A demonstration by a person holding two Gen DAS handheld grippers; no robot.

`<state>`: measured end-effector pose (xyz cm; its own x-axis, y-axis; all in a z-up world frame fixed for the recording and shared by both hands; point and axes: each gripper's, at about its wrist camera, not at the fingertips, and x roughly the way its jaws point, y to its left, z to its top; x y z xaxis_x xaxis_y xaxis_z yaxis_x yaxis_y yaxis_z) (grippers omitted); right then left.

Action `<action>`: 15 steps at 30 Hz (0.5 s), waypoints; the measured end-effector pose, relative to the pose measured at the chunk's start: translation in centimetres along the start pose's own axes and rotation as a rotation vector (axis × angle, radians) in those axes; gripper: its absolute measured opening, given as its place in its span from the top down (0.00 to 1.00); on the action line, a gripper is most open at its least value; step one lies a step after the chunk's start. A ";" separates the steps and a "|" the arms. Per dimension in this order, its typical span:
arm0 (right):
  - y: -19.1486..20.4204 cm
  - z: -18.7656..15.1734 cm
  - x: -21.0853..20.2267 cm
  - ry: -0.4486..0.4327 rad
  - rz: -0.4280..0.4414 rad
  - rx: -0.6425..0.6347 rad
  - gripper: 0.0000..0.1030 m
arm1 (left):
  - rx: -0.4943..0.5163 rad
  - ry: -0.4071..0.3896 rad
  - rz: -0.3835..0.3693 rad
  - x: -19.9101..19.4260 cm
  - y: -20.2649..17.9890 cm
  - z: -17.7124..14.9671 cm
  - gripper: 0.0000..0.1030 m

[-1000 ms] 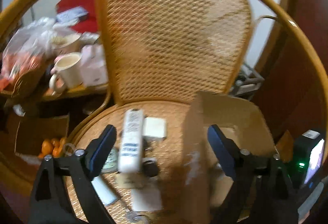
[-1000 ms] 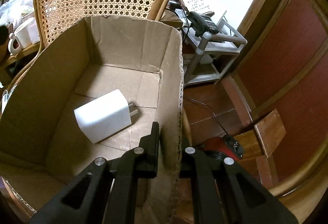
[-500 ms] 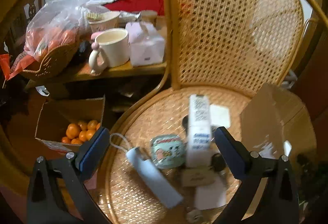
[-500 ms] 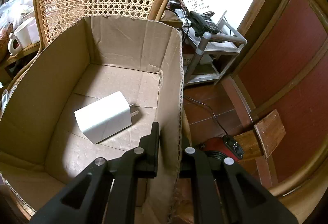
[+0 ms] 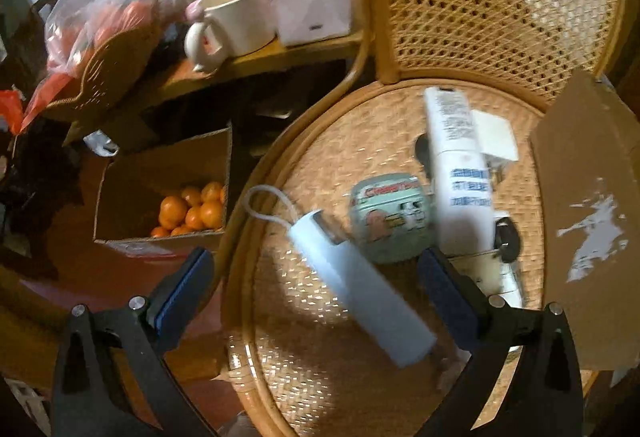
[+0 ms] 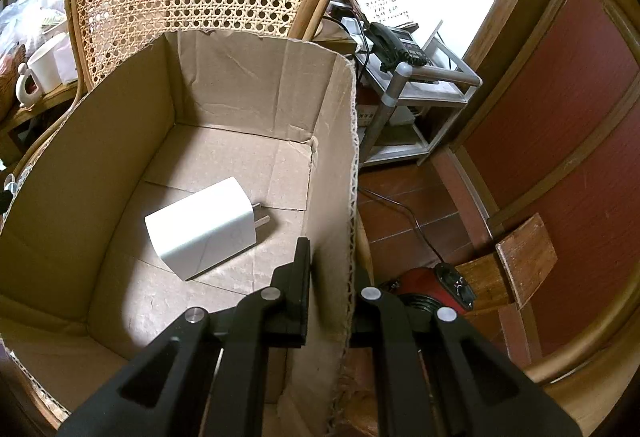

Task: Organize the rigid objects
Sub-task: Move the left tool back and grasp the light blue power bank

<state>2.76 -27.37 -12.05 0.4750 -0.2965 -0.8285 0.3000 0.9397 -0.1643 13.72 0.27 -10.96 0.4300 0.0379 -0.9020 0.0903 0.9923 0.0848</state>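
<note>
1. Left wrist view: the left gripper (image 5: 316, 281) hangs wide open with nothing between its pads; the left pad sits lower left of the frame over the floor, the right pad lower centre-right over the rattan seat (image 5: 320, 377).
2. Between and just above the pads lies the pale blue cylinder (image 5: 360, 289); its long axis runs diagonally from upper left to lower right, its cord loop at the upper-left end; the tongs probably need to straddle it across that axis.
3. Further right lie the green tin (image 5: 390, 219) and the white tube (image 5: 460, 173).
4. Right wrist view: the right gripper (image 6: 330, 297) is clamped on the cardboard box (image 6: 120, 157) wall; a white charger (image 6: 204, 225) lies inside; the left hand is judged nearer the cylinder.
</note>
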 end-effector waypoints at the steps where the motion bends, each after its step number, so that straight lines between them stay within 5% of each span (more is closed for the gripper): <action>1: 0.1 0.0 0.0 -0.001 -0.001 -0.002 0.90 | 0.013 0.008 -0.003 0.2 -0.1 -0.1 0.02; 9: 0.0 0.0 0.0 0.000 -0.001 -0.001 0.90 | 0.057 0.075 -0.023 1.9 -0.3 -0.9 0.06; 15: -0.1 0.0 0.0 0.000 -0.002 -0.001 0.90 | -0.023 0.145 -0.150 2.9 0.3 -1.0 0.21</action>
<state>2.72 -27.42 -12.08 0.4746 -0.2981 -0.8282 0.2997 0.9394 -0.1664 14.04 0.76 -13.98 0.2792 -0.0950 -0.9555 0.1218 0.9906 -0.0629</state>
